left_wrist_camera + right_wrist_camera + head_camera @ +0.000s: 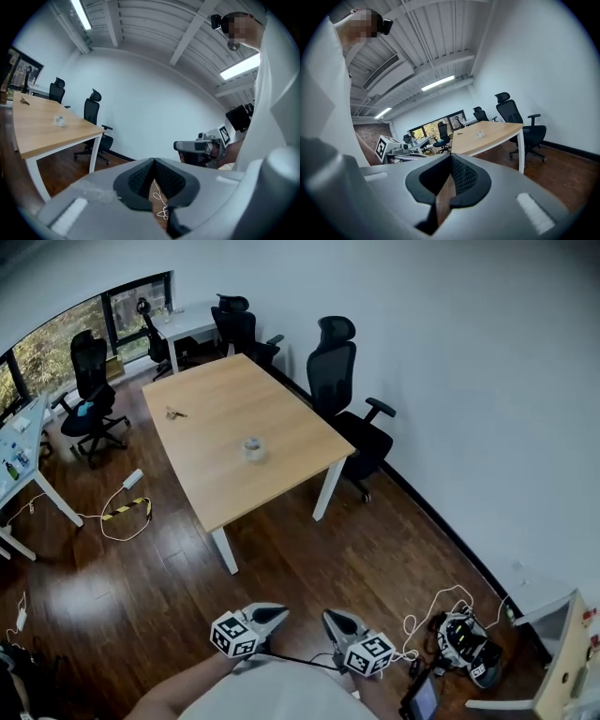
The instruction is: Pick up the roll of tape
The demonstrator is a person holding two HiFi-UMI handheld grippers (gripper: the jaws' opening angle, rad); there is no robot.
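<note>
Dark wood flooring is surrounding the light wooden, white-legged surface [211, 399], and the small pale roll of tape [253, 448] is lying near its centre. The grey left claw [276, 613] and grey right claw [331, 618] are hovering clenched and empty, well apart from the surface. The roll is probably light and stiff, suiting a grip across its outer wall.

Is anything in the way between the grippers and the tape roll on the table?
Nothing visible is. Only bare floor lies between the left gripper, the right gripper and the table. The tape roll sits in the open on top.
</note>
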